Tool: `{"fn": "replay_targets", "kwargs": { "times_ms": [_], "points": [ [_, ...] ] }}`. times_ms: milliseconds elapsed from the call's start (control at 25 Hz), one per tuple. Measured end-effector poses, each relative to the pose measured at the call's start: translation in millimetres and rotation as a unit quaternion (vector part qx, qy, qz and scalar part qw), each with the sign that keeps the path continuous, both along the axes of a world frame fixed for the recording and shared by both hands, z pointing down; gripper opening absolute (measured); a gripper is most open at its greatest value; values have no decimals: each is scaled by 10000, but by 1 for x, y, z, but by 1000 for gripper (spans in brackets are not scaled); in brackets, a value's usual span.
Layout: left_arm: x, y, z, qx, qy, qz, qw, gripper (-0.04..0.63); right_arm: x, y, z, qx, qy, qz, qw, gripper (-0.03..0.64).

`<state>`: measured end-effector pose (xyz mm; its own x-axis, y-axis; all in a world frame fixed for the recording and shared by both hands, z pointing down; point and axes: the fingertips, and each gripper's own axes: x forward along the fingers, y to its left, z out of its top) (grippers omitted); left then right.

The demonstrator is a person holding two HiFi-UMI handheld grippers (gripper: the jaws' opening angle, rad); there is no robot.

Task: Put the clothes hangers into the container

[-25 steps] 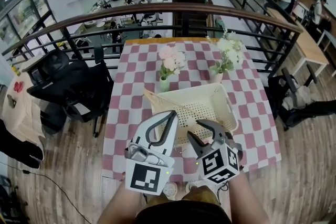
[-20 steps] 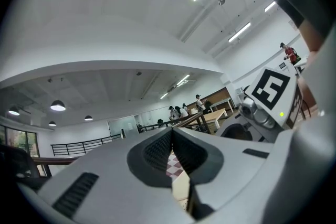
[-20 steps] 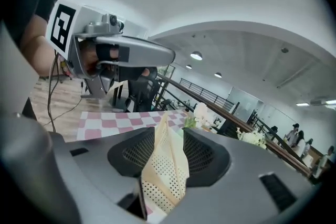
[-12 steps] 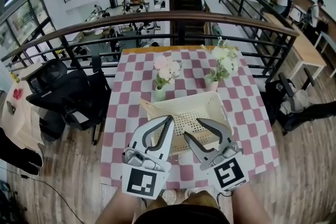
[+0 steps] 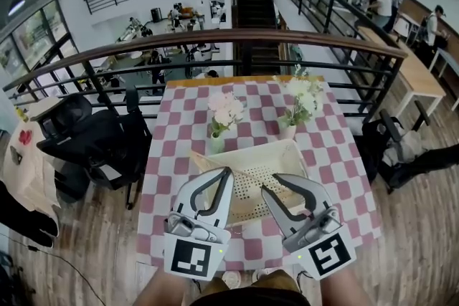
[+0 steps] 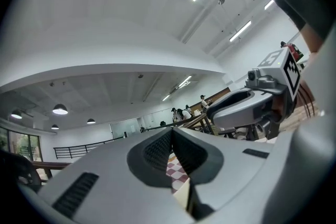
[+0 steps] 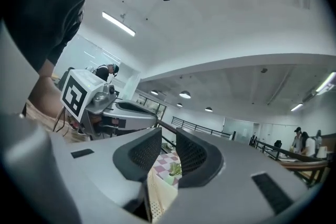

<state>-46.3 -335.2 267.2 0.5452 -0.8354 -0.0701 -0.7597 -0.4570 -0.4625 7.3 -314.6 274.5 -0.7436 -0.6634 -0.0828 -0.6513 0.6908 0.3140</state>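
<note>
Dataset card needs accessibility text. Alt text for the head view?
Seen from above, two handheld grippers are held over a cream perforated basket on a pink-and-white checkered table with two flower vases. The left gripper is shut and empty; the right gripper is open, its jaws having just been closing, with nothing between them.

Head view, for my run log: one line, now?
left claw shut, empty; right claw just closing, ajar, empty; basket on checkered table
</note>
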Motion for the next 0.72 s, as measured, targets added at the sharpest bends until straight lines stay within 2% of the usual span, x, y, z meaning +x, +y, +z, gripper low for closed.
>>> {"fn": "replay_targets", "kwargs": {
  "times_ms": [280, 720],
  "points": [
    [11, -1, 3, -52, 8, 188, 9998, 8, 2, -3, -2, 52, 13, 36, 10000, 41],
    [6, -8, 3, -84, 10, 193, 9998, 8, 1, -14, -3, 95, -59, 100, 9999, 31]
  ]
}}
